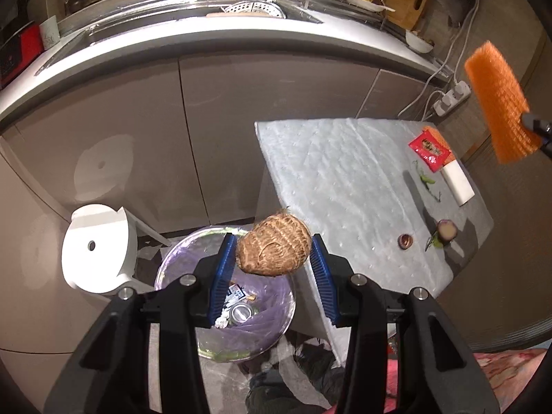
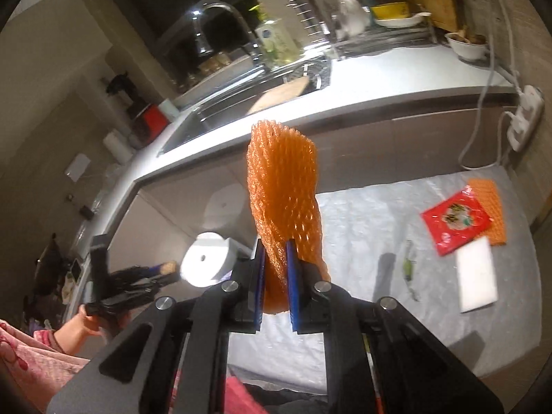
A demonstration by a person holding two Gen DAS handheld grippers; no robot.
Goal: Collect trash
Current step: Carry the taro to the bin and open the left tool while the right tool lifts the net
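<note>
A grey kitchen counter [image 1: 241, 43] with a steel sink [image 1: 193, 20] curved across the back, above brown cabinet doors [image 1: 220, 131]. In front of it stood a table under a white padded cover [image 1: 331, 172]. Beside the table's near corner, on the floor, sat a round bin [image 1: 269, 334] with a purple liner, holding a crushed can [image 1: 241, 312] and scraps of paper. A white stool [image 1: 98, 246] stood just left of the bin.

The left gripper [image 1: 274, 252] hung over the bin, its blue pads clamped on a brown, hairy taro root [image 1: 274, 248] that sat above the bin's far rim. The right gripper [image 2: 276, 276] was held up above the table, its jaws pressed nearly together on an orange foam fruit net [image 2: 284, 200], which stood up out of them.

On the table's far side lay a white block [image 1: 457, 183], and touching it a red snack packet [image 1: 429, 150] resting on a second orange net [image 2: 490, 207]. Near these lay a green stem scrap [image 1: 426, 181]. Closer to the table's front edge sat a purple vegetable end [image 1: 446, 230] and a small brown round piece [image 1: 404, 241].
</note>
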